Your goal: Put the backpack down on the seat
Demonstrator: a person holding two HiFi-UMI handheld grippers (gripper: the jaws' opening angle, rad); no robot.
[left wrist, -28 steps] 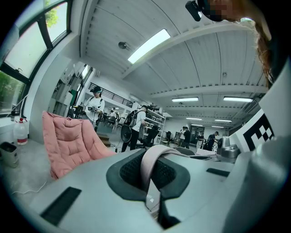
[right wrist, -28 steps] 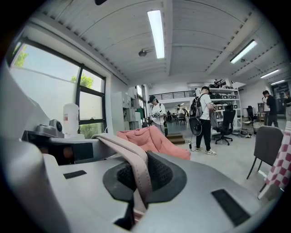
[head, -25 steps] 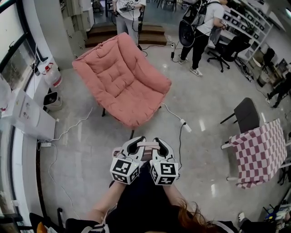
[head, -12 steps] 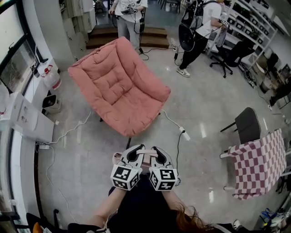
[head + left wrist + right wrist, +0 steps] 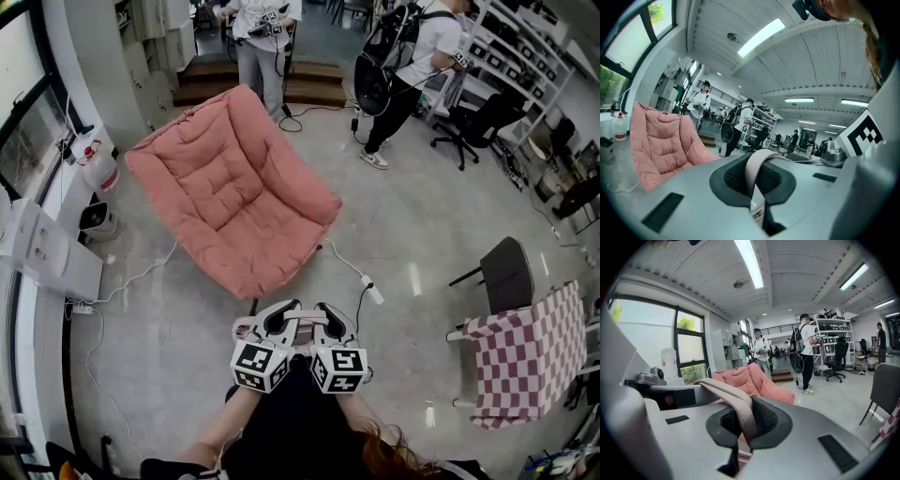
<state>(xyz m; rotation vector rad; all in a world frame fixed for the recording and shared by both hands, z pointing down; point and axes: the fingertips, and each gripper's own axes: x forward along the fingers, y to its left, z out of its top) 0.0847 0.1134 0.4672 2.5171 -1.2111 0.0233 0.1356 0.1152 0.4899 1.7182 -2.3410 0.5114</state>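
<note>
L tool [image 5: 278,310], R tool [image 5: 329,311], strap [image 5: 757,161] nearer seat [image 5: 225,192]

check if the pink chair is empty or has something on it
Empty: the pink chair shows only bare cushion. The left tool and right tool are shut on a strap, away from it.

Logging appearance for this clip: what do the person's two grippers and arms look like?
The left gripper and right gripper match: pale grey curved shells with dark textured pads, each bearing a white cube printed with black square markers. The forearms are bare, below a black top.
</note>
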